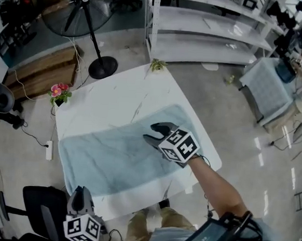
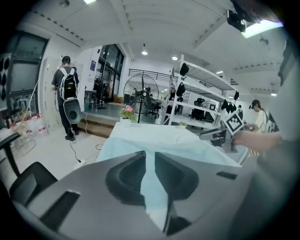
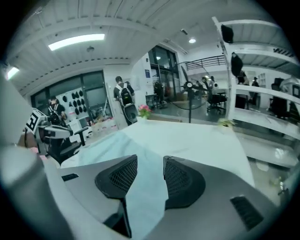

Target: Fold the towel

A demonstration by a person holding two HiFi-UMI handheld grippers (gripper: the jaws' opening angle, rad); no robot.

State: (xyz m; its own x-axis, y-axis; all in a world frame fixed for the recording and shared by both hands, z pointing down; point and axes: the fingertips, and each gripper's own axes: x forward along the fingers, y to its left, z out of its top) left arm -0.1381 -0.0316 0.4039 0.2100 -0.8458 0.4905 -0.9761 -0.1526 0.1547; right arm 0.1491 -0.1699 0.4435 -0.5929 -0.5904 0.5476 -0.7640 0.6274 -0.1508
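A light blue towel (image 1: 111, 161) lies spread flat across the near half of the white marble table (image 1: 116, 99). My right gripper (image 1: 154, 133) hovers over the towel's right part, open, with nothing between its jaws. In the right gripper view the gripper (image 3: 150, 159) shows only the towel (image 3: 108, 145) lying below the gap. My left gripper (image 1: 81, 191) is off the table's near-left corner, beside the towel's near edge. In the left gripper view its jaws (image 2: 150, 154) stand narrowly apart and empty, with the towel (image 2: 154, 140) beyond them.
A standing fan (image 1: 91, 14) and a wooden platform (image 1: 40, 72) are behind the table. A flower pot (image 1: 59, 92) and a small plant (image 1: 157, 65) sit at its far corners. A black chair (image 1: 40, 207) is near my left gripper. White shelving (image 1: 210, 28) stands at the back right.
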